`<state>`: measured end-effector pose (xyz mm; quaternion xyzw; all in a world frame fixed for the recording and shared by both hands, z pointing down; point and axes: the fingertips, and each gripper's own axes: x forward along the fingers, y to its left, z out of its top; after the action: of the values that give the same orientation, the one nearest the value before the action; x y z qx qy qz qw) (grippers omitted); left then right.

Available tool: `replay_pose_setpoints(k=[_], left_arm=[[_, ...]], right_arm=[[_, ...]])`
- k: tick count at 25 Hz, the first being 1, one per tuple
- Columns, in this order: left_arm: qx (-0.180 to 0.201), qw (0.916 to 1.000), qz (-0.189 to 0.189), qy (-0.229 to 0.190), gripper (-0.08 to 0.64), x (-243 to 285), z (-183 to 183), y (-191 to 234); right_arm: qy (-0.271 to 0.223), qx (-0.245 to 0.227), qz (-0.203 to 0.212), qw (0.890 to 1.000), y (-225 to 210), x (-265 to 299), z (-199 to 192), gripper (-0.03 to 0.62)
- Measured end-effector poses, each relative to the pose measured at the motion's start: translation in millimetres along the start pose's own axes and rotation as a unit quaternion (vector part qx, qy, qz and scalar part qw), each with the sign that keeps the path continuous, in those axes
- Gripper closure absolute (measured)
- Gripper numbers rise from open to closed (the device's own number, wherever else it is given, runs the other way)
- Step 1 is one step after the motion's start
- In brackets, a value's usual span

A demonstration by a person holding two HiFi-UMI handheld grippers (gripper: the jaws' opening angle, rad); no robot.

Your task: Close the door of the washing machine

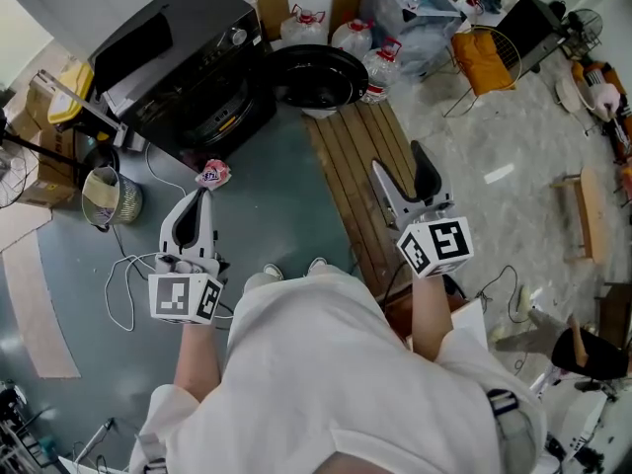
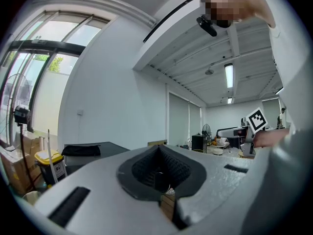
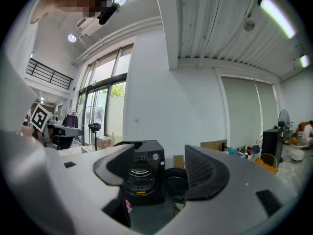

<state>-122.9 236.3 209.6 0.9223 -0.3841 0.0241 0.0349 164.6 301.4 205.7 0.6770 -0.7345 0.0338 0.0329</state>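
The right hand-held gripper [image 1: 397,160] is spread and empty, and the left hand-held gripper [image 1: 203,194] is pressed together. Both are well short of the washing machine [image 1: 188,67]. Its door [image 1: 316,75] hangs wide open, and I'd say a glancing push might leave it unlatched.

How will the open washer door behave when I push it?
The door stands swung wide beside the washing machine, so it should probably pivot on its hinge rather than flex. Its round, glossy face looks slippery; a glancing push may skid.
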Motion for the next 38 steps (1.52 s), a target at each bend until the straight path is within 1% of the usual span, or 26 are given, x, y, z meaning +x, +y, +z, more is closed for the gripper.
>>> replay_pose_setpoints(k=[3,6,10,13,17,20,22,27,30,34,38], left_arm=[[0.002,1.0,0.005,0.004,0.557,4.0,-0.3,-5.8],[0.004,0.9999,0.011,0.009,0.557,5.8,-2.3,-11.3],[-0.005,0.9993,0.017,0.032,0.557,9.7,-18.3,-12.7],[-0.01,0.9988,0.013,0.046,0.557,22.8,-27.2,-9.5],[-0.019,0.9987,0.003,0.047,0.557,52.0,-34.5,0.9],[-0.032,0.9984,-0.007,0.046,0.557,79.8,-45.9,19.3],[-0.038,0.9982,-0.013,0.044,0.557,101.9,-48.2,37.2],[-0.049,0.998,-0.038,0.013,0.557,169.2,-31.2,82.2],[-0.051,0.9973,-0.052,0.004,0.557,198.8,-27.8,108.8],[-0.063,0.9963,-0.057,0.016,0.557,227.4,-35.5,138.7],[-0.067,0.9954,-0.064,0.025,0.557,249.8,-33.2,144.9]], right_arm=[[-0.001,-0.009,-0.008,1.0,-18.0,1.3,2.1,0.285],[0.003,-0.009,-0.002,1.0,-25.7,5.0,-2.3,0.282],[0.019,0.005,0.005,1.0,-28.5,12.8,-20.9,0.282],[0.038,0.014,0.009,0.999,-31.5,21.8,-36.2,0.282],[0.061,0.017,0.006,0.998,-40.3,42.1,-50.6,0.283],[0.066,0.009,-0.006,0.998,-47.2,68.8,-50.8,0.283],[0.065,0.004,-0.012,0.998,-48.7,92.3,-44.2,0.284],[0.079,-0.029,-0.024,0.996,-56.8,153.0,-19.9,0.284],[0.079,-0.035,-0.036,0.996,-58.5,185.8,-8.5,0.283],[0.085,-0.029,-0.04,0.995,-61.0,218.3,-7.4,0.284],[0.096,-0.02,-0.047,0.994,-74.5,241.4,-15.1,0.284]])
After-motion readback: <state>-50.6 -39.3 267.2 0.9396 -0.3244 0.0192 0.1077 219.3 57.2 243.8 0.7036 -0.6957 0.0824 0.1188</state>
